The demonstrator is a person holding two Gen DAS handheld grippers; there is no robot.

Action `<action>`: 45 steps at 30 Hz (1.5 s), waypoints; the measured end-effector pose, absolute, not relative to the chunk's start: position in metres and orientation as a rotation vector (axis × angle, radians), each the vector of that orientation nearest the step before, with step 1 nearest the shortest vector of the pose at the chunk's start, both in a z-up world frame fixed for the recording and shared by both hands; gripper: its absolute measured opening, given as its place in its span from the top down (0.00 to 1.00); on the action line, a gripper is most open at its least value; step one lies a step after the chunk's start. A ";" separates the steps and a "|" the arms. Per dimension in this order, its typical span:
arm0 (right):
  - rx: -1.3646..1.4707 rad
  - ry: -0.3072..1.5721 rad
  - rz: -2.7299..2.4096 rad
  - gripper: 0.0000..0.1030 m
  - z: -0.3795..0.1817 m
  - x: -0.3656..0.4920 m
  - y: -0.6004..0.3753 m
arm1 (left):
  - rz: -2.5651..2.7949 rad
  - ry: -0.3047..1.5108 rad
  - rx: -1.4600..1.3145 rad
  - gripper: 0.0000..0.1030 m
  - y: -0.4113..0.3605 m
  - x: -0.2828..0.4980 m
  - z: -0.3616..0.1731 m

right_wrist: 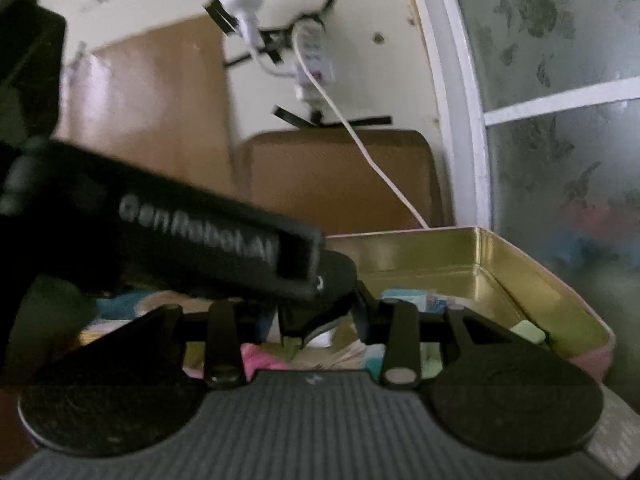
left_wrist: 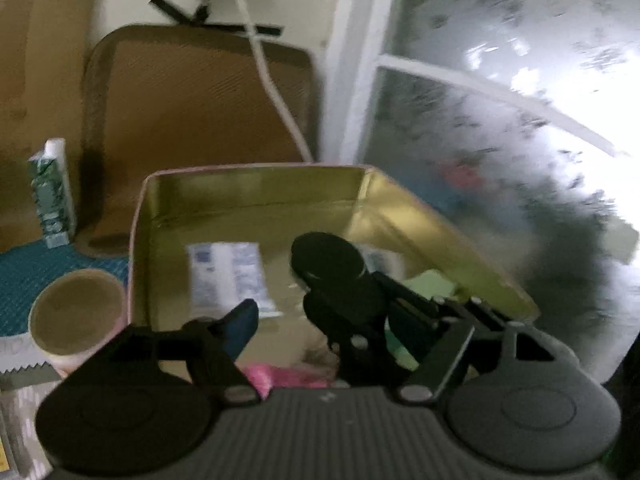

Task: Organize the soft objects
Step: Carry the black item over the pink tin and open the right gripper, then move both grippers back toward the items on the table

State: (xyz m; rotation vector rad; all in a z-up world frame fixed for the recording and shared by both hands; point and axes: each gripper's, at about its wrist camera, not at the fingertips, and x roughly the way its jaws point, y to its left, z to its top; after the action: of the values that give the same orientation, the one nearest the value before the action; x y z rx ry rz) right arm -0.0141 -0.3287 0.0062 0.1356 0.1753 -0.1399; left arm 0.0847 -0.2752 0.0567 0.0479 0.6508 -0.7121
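Two wrist views, both blurred, over one gold-lined tin (left_wrist: 256,196). Left view only: patterned carton (left_wrist: 52,196) standing far left, paper cup (left_wrist: 76,320) beside the tin on a teal mat (left_wrist: 24,280), white packet (left_wrist: 228,276) flat on the tin floor. Left claw (left_wrist: 276,280) stands wide, nothing between its fingers; pink soft item (left_wrist: 280,376) lies just under it inside the tin. Right view only: the other tool's black body (right_wrist: 192,236) crossing in front, a wall plug (right_wrist: 312,64), and a pale green piece (right_wrist: 528,334) in the tin's right corner. Right claw (right_wrist: 304,340): tips hidden, cannot tell its opening.
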 end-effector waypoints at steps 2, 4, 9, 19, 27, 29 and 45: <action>0.128 0.218 -0.158 0.58 -0.001 -0.002 -0.330 | -0.710 0.657 0.036 0.28 -0.269 0.085 0.053; 0.151 0.241 -0.160 0.58 -0.005 -0.001 -0.331 | -0.722 0.634 0.036 0.27 -0.260 0.080 0.054; 0.165 0.179 -0.158 0.50 -0.004 -0.034 -0.327 | -0.735 0.545 0.044 0.20 -0.236 0.053 0.065; 0.205 0.123 -0.157 0.50 -0.003 -0.081 -0.295 | -0.668 0.500 0.092 0.19 -0.193 0.010 0.072; 0.249 0.175 -0.151 0.50 -0.003 -0.091 -0.275 | -0.553 0.530 0.102 0.11 -0.151 0.002 0.056; 0.244 0.202 -0.137 0.50 -0.001 -0.087 -0.270 | -0.516 0.548 0.098 0.11 -0.138 0.005 0.052; 0.156 0.300 0.049 0.50 0.000 -0.059 -0.203 | -0.234 0.633 0.030 0.09 -0.029 0.035 0.011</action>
State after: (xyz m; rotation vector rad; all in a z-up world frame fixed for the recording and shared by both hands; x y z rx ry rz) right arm -0.0593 -0.2032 -0.0004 0.1561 0.2995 0.0487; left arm 0.0347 -0.0288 0.0105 0.0299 0.6328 -0.2341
